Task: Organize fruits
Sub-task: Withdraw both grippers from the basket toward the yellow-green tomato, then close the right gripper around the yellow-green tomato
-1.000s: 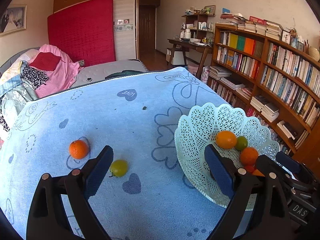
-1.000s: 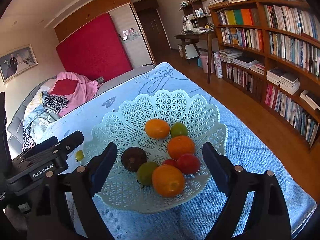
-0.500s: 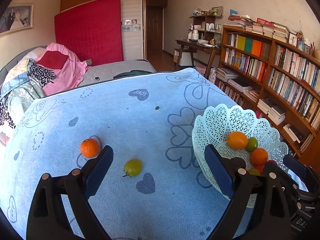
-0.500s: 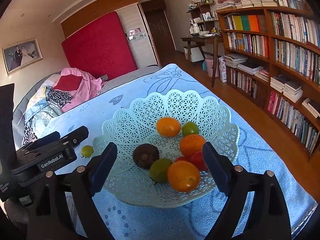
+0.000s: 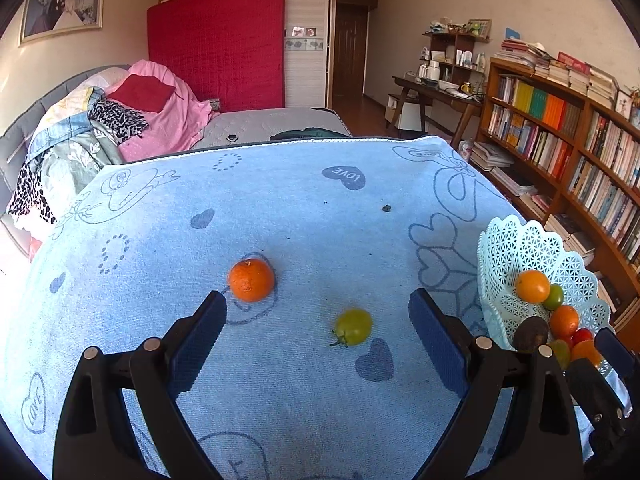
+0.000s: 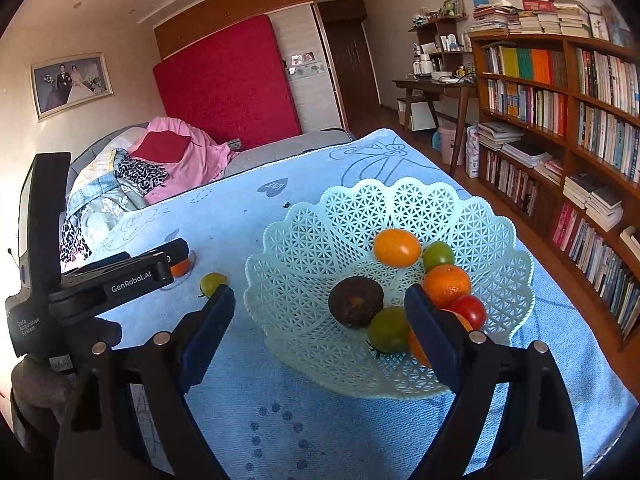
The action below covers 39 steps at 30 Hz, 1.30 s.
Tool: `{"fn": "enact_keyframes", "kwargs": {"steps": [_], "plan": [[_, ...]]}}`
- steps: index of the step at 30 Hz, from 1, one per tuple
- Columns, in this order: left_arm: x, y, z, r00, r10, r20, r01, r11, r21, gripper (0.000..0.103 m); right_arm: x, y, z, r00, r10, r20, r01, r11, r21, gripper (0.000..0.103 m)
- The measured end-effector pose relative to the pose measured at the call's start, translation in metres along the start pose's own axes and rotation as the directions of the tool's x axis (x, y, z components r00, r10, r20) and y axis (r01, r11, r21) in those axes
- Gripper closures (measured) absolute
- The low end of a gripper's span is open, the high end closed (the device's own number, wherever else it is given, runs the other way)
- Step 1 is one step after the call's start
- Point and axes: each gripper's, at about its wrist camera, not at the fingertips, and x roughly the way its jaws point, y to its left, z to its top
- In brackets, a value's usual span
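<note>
We are holding the left gripper [image 5: 316,336] over the blue towel [image 5: 280,220] that is covering the table, its jaws standing wide apart with nothing between the pads. A green tomato [image 5: 352,332] is lying on the towel between the two fingers but touching neither, and an orange mandarin [image 5: 251,279] is sitting just beyond the tip of the left finger, apart from it. Off to the right, the pale green lattice basket [image 5: 516,248] is resting on the towel near the table's edge. We are carrying the right gripper [image 6: 320,312] above the near rim of that basket, its jaws likewise spread and gripping nothing. Inside the basket an orange tomato [image 6: 397,247], a small green tomato [image 6: 438,255], a mandarin [image 6: 447,285], a red tomato [image 6: 470,310], a dark brown fruit [image 6: 355,302] and another green tomato [image 6: 388,330] are clustering together; one more orange fruit [image 6: 416,346] is sitting behind the right finger, too hidden for us to tell what it is. In the right wrist view, a gloved hand [image 6: 60,356] is gripping the left tool's handle.
</note>
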Motion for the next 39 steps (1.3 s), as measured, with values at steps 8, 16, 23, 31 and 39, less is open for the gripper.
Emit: {"fn": "enact_keyframes", "kwargs": {"steps": [8,16,23,31,39], "plan": [[0.009,0.035,-0.01,0.997,0.077,-0.033,-0.077,0.997,-0.007,0.011,0.01,0.039,-0.004,0.997,0.074,-0.031,-0.077,0.993,-0.09,0.015],[0.006,0.06,-0.016,0.99,0.144,-0.006,-0.144,0.99,0.01,0.011,0.032,0.075,-0.005,0.98,0.161,-0.114,-0.18,0.967,-0.18,0.015],[0.006,0.072,-0.016,0.986,0.165,0.001,-0.165,0.986,0.002,0.011,0.046,0.103,0.003,0.969,0.204,-0.14,-0.233,0.942,-0.241,0.022],[0.007,0.087,-0.013,0.983,0.182,-0.015,-0.183,0.982,-0.049,0.011,0.091,0.119,0.004,0.951,0.197,-0.24,-0.253,0.94,-0.228,0.037],[0.012,0.096,-0.014,0.981,0.192,-0.03,-0.194,0.978,-0.075,0.011,0.14,0.124,0.001,0.948,0.084,-0.306,-0.17,0.949,-0.266,0.051]]}}
